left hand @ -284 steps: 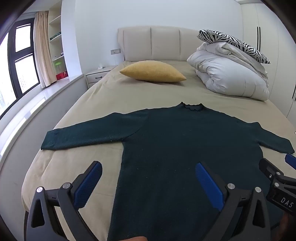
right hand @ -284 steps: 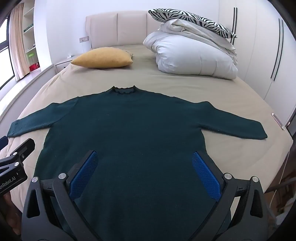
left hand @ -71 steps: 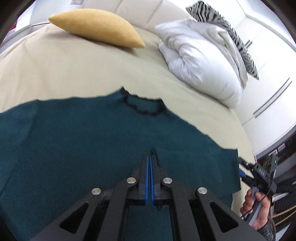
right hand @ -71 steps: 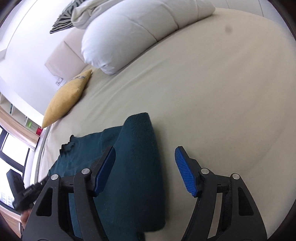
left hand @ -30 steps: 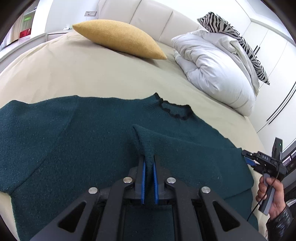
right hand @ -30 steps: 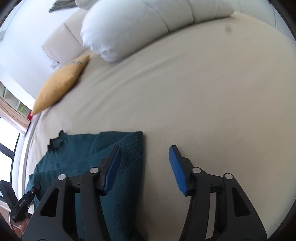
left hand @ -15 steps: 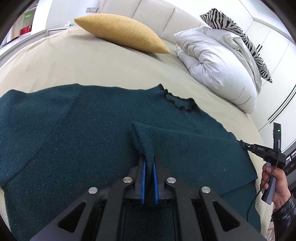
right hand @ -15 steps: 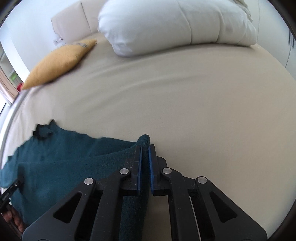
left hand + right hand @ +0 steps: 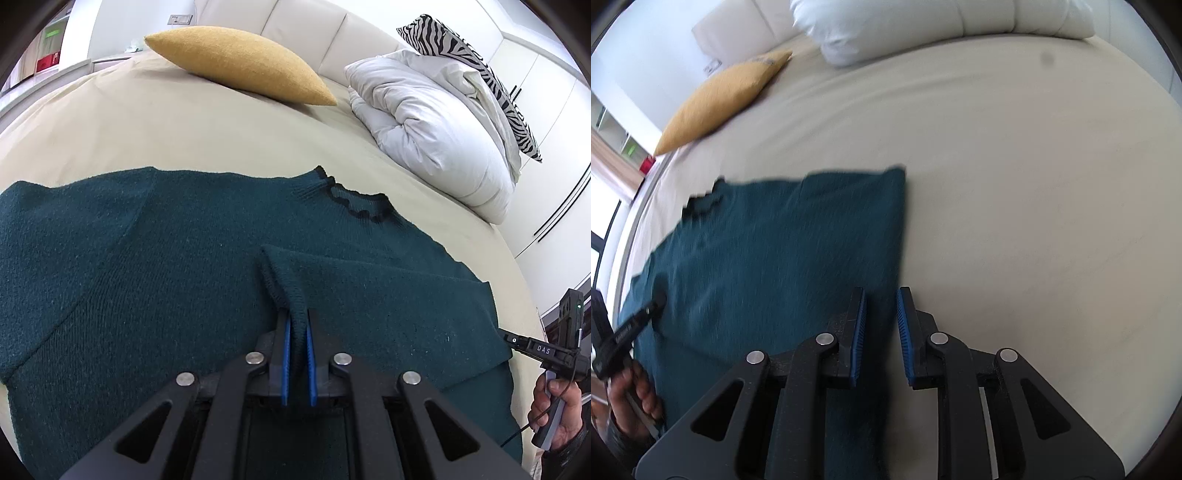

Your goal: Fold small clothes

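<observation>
Sweater (image 9: pixel 147 258) cuff stays pinched by left gripper (image 9: pixel 295 332); right gripper (image 9: pixel 881 325) fingers just parted, releasing it.

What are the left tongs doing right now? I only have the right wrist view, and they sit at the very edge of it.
Observer: The left tongs are shut on the sleeve cuff, over the chest of the sweater.
Operator: Is the other sleeve folded in too?
Observer: No. The other sleeve lies spread out flat on the bed, toward the left of the left wrist view.
Operator: Anything on the white duvet?
Observer: Yes, a zebra-print pillow rests on top of the white duvet.
</observation>
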`<state>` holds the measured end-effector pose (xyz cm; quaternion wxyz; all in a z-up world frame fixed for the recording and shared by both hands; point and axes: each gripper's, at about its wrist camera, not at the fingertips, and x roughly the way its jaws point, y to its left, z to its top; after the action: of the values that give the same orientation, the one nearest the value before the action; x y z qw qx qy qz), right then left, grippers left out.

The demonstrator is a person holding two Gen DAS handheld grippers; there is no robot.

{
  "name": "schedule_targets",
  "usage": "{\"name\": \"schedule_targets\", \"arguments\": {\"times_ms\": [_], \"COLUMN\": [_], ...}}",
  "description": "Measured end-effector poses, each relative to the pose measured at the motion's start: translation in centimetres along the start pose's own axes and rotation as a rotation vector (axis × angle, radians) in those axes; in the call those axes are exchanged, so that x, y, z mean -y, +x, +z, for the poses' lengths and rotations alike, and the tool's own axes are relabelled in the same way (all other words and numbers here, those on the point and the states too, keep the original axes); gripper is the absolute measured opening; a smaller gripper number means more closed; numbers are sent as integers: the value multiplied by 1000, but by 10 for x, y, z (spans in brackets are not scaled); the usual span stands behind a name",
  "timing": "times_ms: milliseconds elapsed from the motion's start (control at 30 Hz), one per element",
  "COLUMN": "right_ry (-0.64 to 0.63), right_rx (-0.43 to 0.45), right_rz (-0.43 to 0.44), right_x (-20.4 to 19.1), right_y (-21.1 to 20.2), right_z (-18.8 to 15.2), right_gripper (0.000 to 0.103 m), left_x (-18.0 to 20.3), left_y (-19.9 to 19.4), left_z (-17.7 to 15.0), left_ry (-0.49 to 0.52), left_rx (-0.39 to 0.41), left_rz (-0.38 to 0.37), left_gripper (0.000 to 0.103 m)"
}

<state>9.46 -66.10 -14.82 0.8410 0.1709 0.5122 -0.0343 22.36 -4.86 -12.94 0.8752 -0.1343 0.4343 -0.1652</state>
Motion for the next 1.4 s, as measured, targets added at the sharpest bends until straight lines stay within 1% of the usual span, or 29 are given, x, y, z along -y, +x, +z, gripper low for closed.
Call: {"name": "schedule_targets", "arguments": {"times_ms": [67,100,133,233,267,300,333,433,500,533,567,633,667,700,733,767,800,833,867,900,933,967,1000,1067,1100,1133,1200,1300,1400], "right_ry": [-18,-16,-21,-42,-29,-12,-5,10,47,58,53,14,-9,-23,-43,-64,-87,-82,-33,14,22,5,-19,-57,-65,-70,-70,-40,-35], "right_rx": [11,14,23,71,76,60,39,72,78,92,122,183,174,138,61,22,53,58,52,73,124,171,219,293,313,327,308,234,176], "right_rz": [-24,-30,-40,-64,-59,-57,-57,-20,-21,-49,-79,-86,-83,-85,-96,-109,-125,-136,-139,-122,-103,-105,-102,-14,25,64,144,240,293], "right_x": [-2,-3,-3,-10,-8,-4,0,12,16,15,12,-1,-8,-13,-20,-25,-27,-28,-27,-26,-32,-39,-49,-69,-78,-87,-108,-134,-161], "right_y": [-1,-1,-3,-13,-12,-6,6,4,-5,-12,-22,-37,-35,-27,-9,4,4,-1,-10,-22,-39,-56,-73,-104,-114,-122,-125,-111,-98], "right_z": [-4,-3,-5,-5,-6,-7,-10,-13,-11,-11,-10,-13,-14,-16,-17,-20,-22,-21,-19,-18,-20,-24,-30,-51,-61,-77,-100,-129,-151], "right_gripper": [15,7,5,4,4,4,4,4,10,12,12,15,15,18,30,40,45,47,47,47,47,47,47,53,61,67,67,67,67], "left_x": [-1,-1,0,1,1,-1,-4,-8,-9,-11,-13,-19,-23,-26,-32,-39,-47,-56,-68,-82,-102,-117,-138,-181,-203,-221,-263,-319,-356], "left_y": [1,0,-3,-7,-3,6,12,8,2,-4,-10,-23,-30,-36,-44,-52,-61,-70,-82,-95,-111,-123,-138,-164,-176,-185,-206,-230,-241], "left_z": [2,4,6,12,10,7,3,4,3,1,-1,-5,-8,-10,-14,-16,-19,-21,-24,-28,-33,-37,-42,-53,-59,-64,-76,-96,-103], "left_ry": [0,-1,2,3,8,13,16,-11,-19,-26,-34,-58,-72,-81,-92,-102,-115,-132,-160,-191,-237,-276,-337,-454,-510,-555,-667,-870,-986], "left_rx": [-7,-9,1,31,21,-3,-9,-6,-6,5,18,45,52,51,49,49,50,50,59,76,102,122,152,202,226,248,297,386,460], "left_rz": [-1,-3,-2,-2,8,19,20,-5,-29,-30,-28,-24,-23,-27,-35,-40,-43,-46,-54,-63,-66,-66,-70,-80,-83,-81,-71,-88,-99], "left_gripper": [8,8,8,8,8,8,9,13,18,24,35,48,48,48,48,50,51,53,55,57,64,68,69,69,69,69,70,71,71]}}
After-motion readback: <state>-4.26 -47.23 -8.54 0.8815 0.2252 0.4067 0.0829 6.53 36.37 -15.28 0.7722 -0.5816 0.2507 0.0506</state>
